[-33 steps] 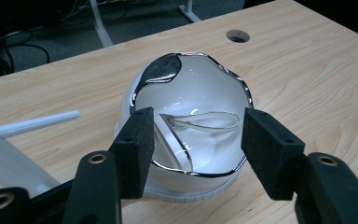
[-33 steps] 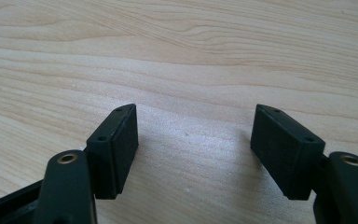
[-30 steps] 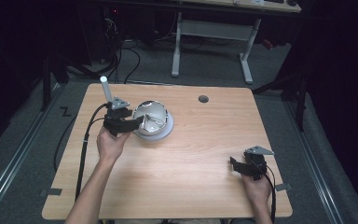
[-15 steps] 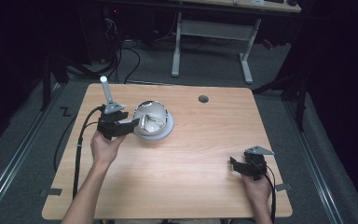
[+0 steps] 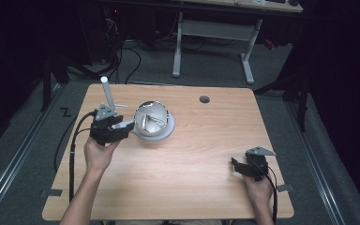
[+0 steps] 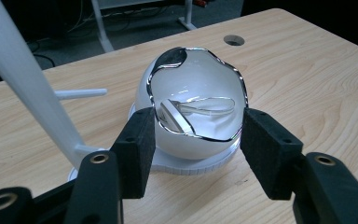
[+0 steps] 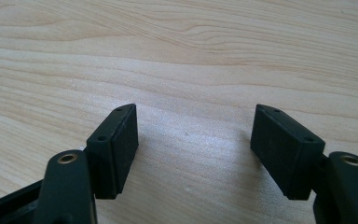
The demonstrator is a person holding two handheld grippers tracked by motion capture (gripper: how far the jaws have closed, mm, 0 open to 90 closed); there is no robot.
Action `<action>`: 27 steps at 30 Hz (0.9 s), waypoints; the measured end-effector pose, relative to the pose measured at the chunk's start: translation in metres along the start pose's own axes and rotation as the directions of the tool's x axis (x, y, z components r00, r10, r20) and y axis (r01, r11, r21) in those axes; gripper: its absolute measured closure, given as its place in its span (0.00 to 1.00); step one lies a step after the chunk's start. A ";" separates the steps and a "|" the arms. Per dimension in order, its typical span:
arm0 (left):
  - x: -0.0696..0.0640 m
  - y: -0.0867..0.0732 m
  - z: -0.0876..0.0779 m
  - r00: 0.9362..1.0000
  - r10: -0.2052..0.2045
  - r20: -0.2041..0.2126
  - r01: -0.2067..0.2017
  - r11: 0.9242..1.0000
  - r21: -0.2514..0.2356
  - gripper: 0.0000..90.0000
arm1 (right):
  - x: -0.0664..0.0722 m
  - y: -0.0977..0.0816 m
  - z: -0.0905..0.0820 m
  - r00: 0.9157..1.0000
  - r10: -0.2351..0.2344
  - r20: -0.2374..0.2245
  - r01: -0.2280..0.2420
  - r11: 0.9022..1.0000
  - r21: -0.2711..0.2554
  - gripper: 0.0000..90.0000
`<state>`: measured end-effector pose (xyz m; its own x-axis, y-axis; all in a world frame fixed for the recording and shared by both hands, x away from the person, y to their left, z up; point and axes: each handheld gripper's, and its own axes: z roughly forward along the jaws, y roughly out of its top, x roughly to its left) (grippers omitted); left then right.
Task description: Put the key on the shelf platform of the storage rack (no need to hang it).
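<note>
With the left claw (image 6: 196, 150) parted around the glossy white wavy-rimmed bowl (image 6: 193, 109) without gripping and the right claw (image 7: 196, 151) wide, a skewed squeeze could have tipped it off its white base (image 6: 186, 164).

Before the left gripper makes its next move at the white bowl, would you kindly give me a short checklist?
1. White bowl lies between the left gripper's jaws: ok.
2. Pads pressing firmly on the bowl: cannot tell.
3. Bowl seated upright on its white base: ok.
4. Metal piece lying loose inside the bowl, may shift: not ok.
5. Right gripper open, over bare table: ok.
</note>
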<state>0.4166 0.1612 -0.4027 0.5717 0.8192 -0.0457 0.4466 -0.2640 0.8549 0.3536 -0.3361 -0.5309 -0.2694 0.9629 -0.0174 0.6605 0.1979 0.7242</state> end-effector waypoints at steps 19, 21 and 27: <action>0.000 -0.010 -0.025 1.000 0.019 -0.009 -0.019 0.999 -0.033 0.46 | 0.002 -0.001 -0.001 1.000 -0.004 0.000 0.004 1.000 0.001 0.36; 0.000 -0.010 -0.026 1.000 0.019 -0.009 -0.020 0.999 -0.033 0.46 | 0.002 -0.001 0.000 1.000 -0.003 0.000 0.003 1.000 0.000 0.36; -0.003 -0.014 -0.035 1.000 0.026 -0.013 -0.027 0.999 -0.038 0.46 | 0.002 -0.001 -0.001 1.000 0.000 0.001 0.000 1.000 0.001 0.36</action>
<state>0.3849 0.1806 -0.3965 0.5741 0.8186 -0.0165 0.4048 -0.2663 0.8748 0.3522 -0.3342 -0.5310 -0.2690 0.9630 -0.0178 0.6610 0.1980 0.7238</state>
